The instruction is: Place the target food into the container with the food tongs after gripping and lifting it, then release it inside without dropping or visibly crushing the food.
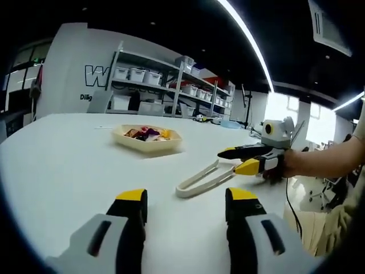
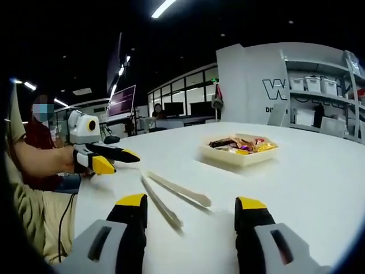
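both grippers hover low over the white counter (image 1: 63, 165), tongs not picked up yet. left gripper (image 1: 185, 202) has its jaws apart and holds nothing. right gripper (image 2: 191, 208) also spread and holding nothing; in the left gripper view it sits by the hinge end of the food tongs (image 1: 199, 180), apparently just touching or next to them, contact can't be told. tongs lie flat on the counter, arms splayed. beige container (image 1: 147, 140) sits further back, well apart from the tongs, with mixed wrapped food (image 2: 239, 145) inside; which piece is the target can't be told. step in hand looks like grasping the tongs: bring the right gripper over both arms near the hinge, squeeze gently so the tips still open and close, lift level. the left gripper could pin the tongs if they skid.
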Action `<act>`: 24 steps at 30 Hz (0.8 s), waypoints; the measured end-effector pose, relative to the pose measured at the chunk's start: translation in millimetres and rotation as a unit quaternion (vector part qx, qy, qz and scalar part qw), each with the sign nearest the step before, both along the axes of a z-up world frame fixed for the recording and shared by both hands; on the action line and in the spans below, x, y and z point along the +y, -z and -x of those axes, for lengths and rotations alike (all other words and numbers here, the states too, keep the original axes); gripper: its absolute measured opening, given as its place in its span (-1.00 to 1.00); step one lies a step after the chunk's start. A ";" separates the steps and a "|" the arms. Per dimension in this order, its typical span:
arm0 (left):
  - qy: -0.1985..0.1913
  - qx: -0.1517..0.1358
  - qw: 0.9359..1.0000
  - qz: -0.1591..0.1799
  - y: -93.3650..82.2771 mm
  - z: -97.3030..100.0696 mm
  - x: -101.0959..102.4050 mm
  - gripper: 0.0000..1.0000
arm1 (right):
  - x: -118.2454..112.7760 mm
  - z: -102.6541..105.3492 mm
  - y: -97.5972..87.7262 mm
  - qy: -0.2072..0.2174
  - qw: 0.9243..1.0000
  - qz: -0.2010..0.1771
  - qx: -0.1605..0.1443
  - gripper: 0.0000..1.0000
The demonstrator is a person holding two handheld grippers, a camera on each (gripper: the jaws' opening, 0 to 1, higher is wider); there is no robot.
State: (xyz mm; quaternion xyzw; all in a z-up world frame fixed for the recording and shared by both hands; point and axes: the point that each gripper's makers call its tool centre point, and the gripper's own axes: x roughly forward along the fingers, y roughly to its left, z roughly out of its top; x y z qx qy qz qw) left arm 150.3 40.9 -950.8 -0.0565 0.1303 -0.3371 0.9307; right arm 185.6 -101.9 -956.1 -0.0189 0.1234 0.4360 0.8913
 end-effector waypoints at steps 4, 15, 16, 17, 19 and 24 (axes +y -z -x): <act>0.001 -0.003 1.000 0.007 -2.3 -0.4 0.2 0.12 | -1.7 -1.4 -2.6 0.006 1.000 -0.010 0.002 0.26; 0.005 -0.006 1.000 0.012 -4.8 1.5 -1.2 0.16 | -4.2 -2.0 -6.8 0.008 0.999 -0.031 0.009 0.34; 0.007 -0.007 1.000 0.010 -4.7 2.6 -2.2 0.16 | -4.7 -2.4 -7.0 0.011 0.999 -0.032 0.010 0.36; 0.007 -0.008 1.000 0.009 -4.6 3.3 -2.5 0.16 | -5.3 -4.2 -8.7 0.015 0.999 -0.037 0.007 0.38; 0.005 0.003 1.000 0.014 -2.7 4.6 -0.9 0.17 | -5.4 -4.9 -10.3 0.018 0.999 -0.042 0.006 0.41; 0.011 0.003 1.000 0.022 -4.0 4.6 -1.4 0.22 | -9.2 -1.1 -10.8 0.026 0.999 -0.044 0.005 0.42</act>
